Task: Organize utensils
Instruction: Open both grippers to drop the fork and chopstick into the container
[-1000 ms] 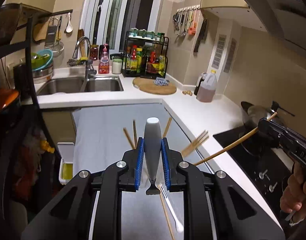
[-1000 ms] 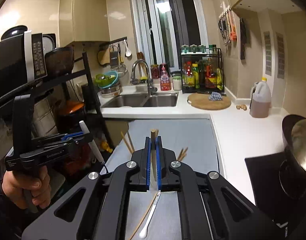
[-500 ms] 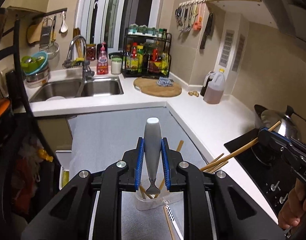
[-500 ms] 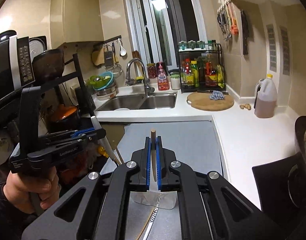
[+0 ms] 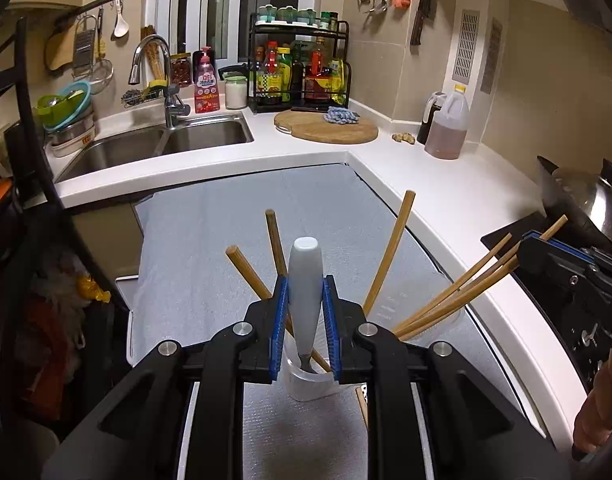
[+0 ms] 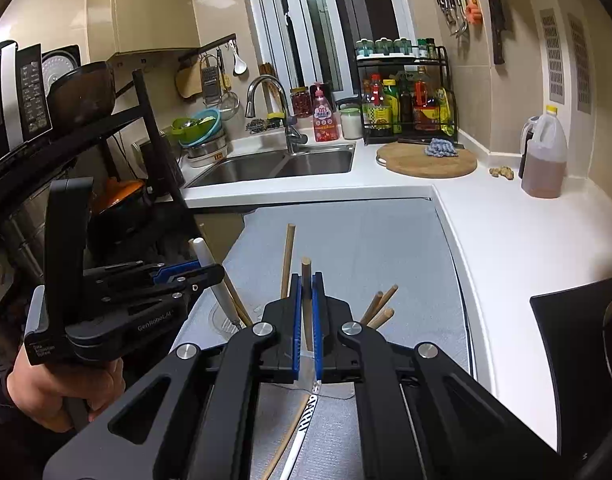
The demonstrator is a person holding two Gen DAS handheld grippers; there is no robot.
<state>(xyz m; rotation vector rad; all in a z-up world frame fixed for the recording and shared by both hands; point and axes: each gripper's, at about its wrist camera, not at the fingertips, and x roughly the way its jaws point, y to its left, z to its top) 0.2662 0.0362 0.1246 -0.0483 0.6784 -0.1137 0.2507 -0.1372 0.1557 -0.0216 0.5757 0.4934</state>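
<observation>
My left gripper [image 5: 305, 312] is shut on a white-handled utensil [image 5: 304, 280], held upright with its metal end down in a clear cup [image 5: 308, 380] on the grey mat. Several wooden chopsticks [image 5: 390, 252] stand in the cup. My right gripper [image 6: 305, 304] is shut on a wooden chopstick [image 6: 306, 270], lower end over the cup; it shows in the left wrist view [image 5: 546, 256] at right. The left gripper shows in the right wrist view [image 6: 193, 272] at left. A loose chopstick [image 6: 285, 440] and a white patterned utensil [image 6: 301, 432] lie on the mat.
The grey mat [image 5: 225, 248] covers a surface beside the white L-shaped counter [image 5: 446, 192]. A sink [image 5: 161, 144] is at the back left, a cutting board [image 5: 326, 128] and an oil jug [image 5: 446, 128] behind, a wok [image 5: 586, 200] on the hob to the right.
Both grippers have come down and forward over the cup. The white-handled utensil's end has gone into the cup, and the right gripper's chopstick has moved in next to the other chopsticks.
</observation>
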